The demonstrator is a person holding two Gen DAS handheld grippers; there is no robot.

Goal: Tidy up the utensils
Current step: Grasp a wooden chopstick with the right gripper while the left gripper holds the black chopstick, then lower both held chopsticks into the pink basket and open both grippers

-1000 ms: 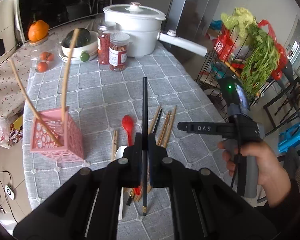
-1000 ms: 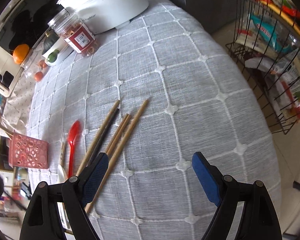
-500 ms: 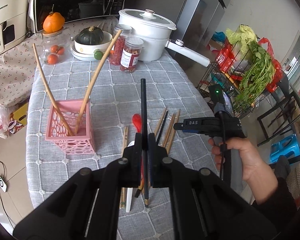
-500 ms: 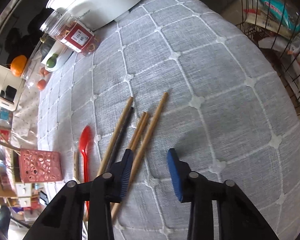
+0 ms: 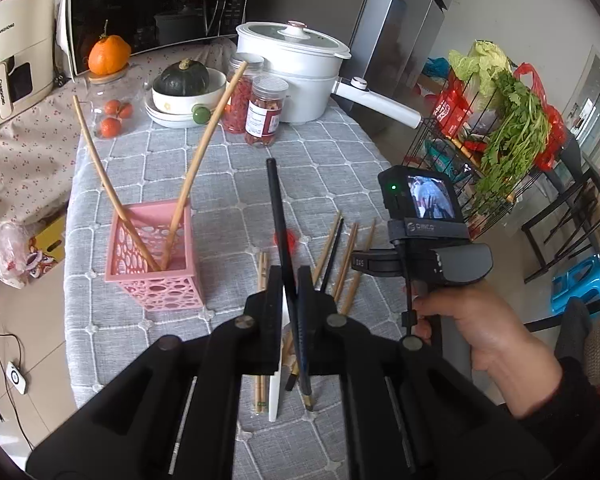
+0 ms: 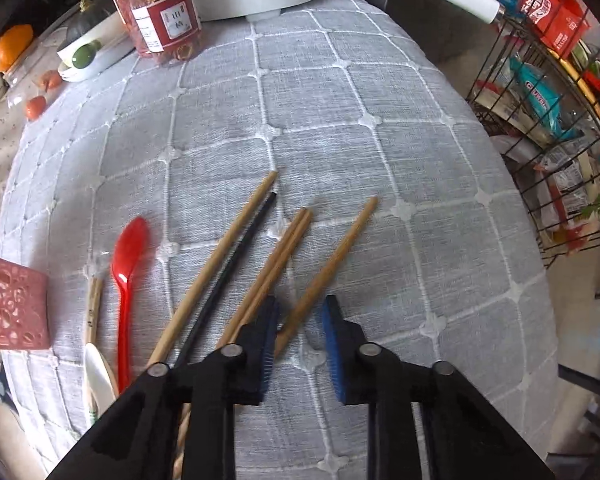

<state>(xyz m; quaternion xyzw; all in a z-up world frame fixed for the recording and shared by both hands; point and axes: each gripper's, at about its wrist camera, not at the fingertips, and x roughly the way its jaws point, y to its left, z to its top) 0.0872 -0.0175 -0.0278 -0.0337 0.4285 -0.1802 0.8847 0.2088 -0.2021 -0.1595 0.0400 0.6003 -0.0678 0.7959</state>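
Two grippers: your left gripper point(image 5: 290, 280) stays clamped on the black chopstick point(image 5: 278, 216), lifted toward the pink basket point(image 5: 152, 256). Your right gripper point(image 6: 298, 320) has narrowed, half-open, straddling a wooden chopstick point(image 6: 332, 264) on the tablecloth point(image 6: 340, 120); grasp looks imminent.

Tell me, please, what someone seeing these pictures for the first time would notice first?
Probably the black chopstick clamped in the left tool, pointing up over the grey checked tablecloth. Next, the pink holder to its left, with two wooden chopsticks leaning out of it. In the right wrist view, the right tool stands open, straddling the nearest wooden chopstick of the loose ones, beside a red spoon.
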